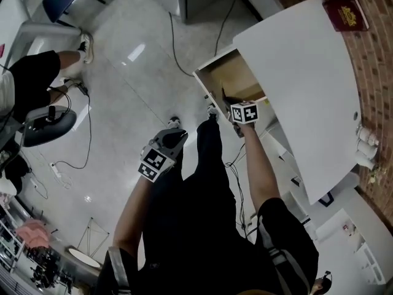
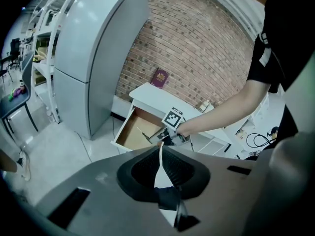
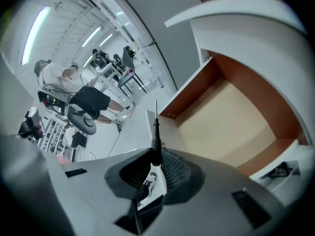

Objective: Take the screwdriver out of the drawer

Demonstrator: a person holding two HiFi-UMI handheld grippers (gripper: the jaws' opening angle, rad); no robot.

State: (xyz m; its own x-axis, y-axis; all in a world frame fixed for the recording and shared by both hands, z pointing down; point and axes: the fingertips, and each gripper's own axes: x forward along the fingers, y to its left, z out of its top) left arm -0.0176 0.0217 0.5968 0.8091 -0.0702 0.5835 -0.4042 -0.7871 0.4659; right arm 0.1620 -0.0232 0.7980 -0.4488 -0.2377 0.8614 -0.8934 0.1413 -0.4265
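A slim black screwdriver with a thin metal shaft stands between the pads of my right gripper, which is shut on its handle; the tip points away from me. Behind it the wooden drawer is pulled open, and the part of its floor that shows is bare. In the head view the right gripper hangs over the front of the open drawer under the white table. My left gripper hangs above the floor to the left, its pads closed together with nothing between them.
A red book lies on the table's far corner by the brick wall. A tall grey cabinet stands left of the drawer. A person sits by a chair at the left. Cables trail across the floor; white shelves stand at the right.
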